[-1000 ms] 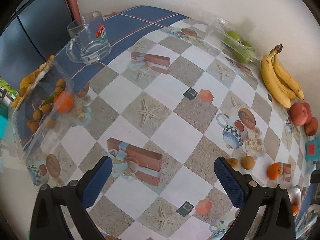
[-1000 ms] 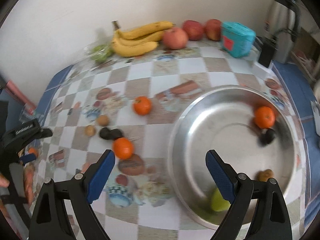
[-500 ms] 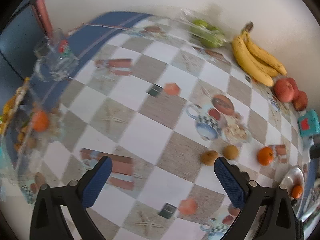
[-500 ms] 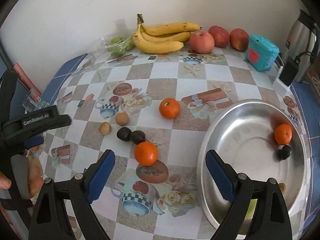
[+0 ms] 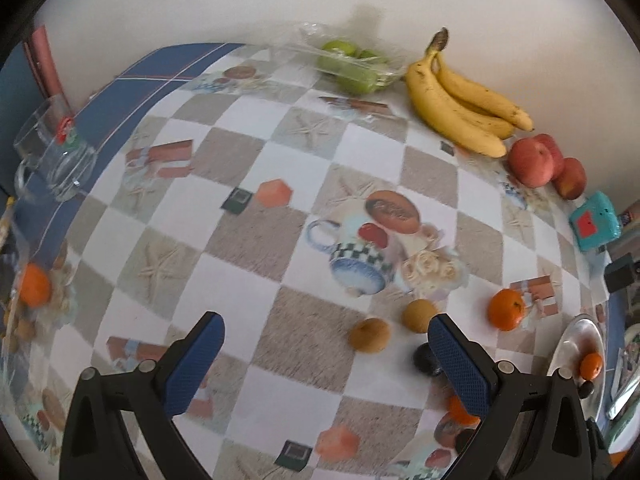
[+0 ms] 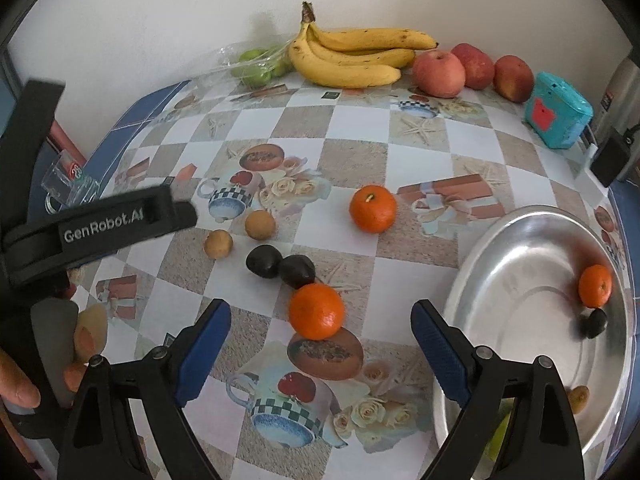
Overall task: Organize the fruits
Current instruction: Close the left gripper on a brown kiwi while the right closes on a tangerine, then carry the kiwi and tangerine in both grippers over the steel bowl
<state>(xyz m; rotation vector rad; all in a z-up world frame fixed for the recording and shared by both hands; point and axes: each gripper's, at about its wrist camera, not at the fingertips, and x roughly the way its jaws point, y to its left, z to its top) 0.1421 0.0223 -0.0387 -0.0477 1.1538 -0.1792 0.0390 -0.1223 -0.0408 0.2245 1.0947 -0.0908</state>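
Soft, even daylight; fisheye bends the edges; left view perhaps slightly motion-blurred.

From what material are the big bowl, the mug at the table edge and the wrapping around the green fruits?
Bowl: probably steel or aluminium, brushed silver, showing soft reflections. Mug: clear glass, thick walls, the cloth visible through it. Wrapping: thin clear plastic, crinkled and glinting; whether bag or tray, I cannot tell.

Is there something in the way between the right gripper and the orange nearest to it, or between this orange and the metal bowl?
Nothing visible blocks either path. The right gripper has open jaws with the round orange mandarin just ahead. Two dark round fruits lie behind it, away from the route. Only bare tablecloth separates it from the shiny steel bowl.
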